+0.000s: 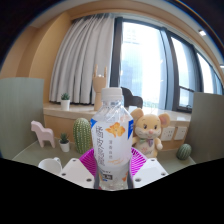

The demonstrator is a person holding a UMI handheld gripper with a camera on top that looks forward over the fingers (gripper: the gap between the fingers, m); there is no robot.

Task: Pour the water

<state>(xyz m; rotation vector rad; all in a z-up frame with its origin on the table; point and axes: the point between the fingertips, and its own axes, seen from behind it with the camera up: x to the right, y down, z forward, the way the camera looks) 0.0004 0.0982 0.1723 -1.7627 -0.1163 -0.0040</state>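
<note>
A clear plastic bottle [111,135] with a white and orange label stands upright between my fingers, its cap rising in front of the window. My gripper [112,168] is shut on the bottle: both magenta pads [92,163] press against its lower sides. The bottle's base is hidden low between the fingers.
A grey plush mouse [150,128] sits just behind the bottle on the right. A green cactus toy [82,135], a small potted plant [65,143] and a pink llama figure [41,132] stand to the left. A window sill with a potted plant [65,100] and curtains lie beyond.
</note>
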